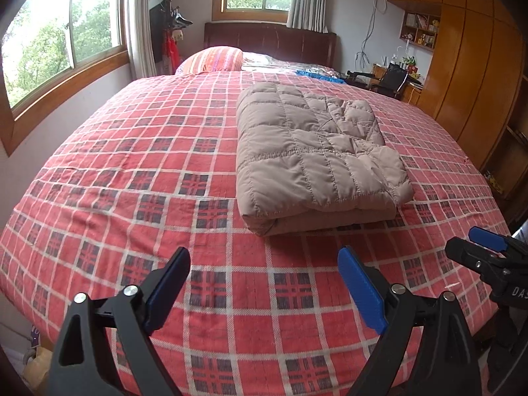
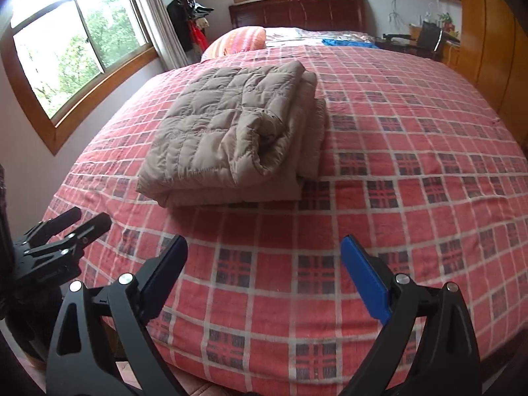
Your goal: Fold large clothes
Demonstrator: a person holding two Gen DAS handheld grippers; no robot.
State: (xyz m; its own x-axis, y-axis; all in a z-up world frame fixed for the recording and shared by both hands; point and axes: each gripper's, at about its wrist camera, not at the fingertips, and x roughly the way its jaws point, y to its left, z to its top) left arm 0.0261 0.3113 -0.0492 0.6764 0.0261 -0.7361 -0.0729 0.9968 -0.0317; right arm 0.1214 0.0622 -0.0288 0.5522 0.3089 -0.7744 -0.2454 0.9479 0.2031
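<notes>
Bedroom: I see a wide bed under a red plaid bedspread [image 1: 132,198], windows on the left, a dark wooden headboard [image 1: 270,41] at the far end, and a wooden wardrobe [image 1: 472,76] on the right.
Garment: the beige quilted down coat [image 1: 316,155] lies on the bedspread as a thick rectangular bundle, somewhat right of centre in my left view, stacked layers showing at its near edge. I judge the fold essentially finished.
Left gripper [image 1: 264,290]: fingers spread wide, gripping nothing, hanging above the near part of the bed, well apart from the coat.
Right gripper [image 2: 264,280]: likewise released and empty, held back near the foot edge.
Reason for stance: both tools stay clear so the bundle sits undisturbed.
Risk: puffy layers on the right side [image 2: 310,122] look loose and might spring apart.
</notes>
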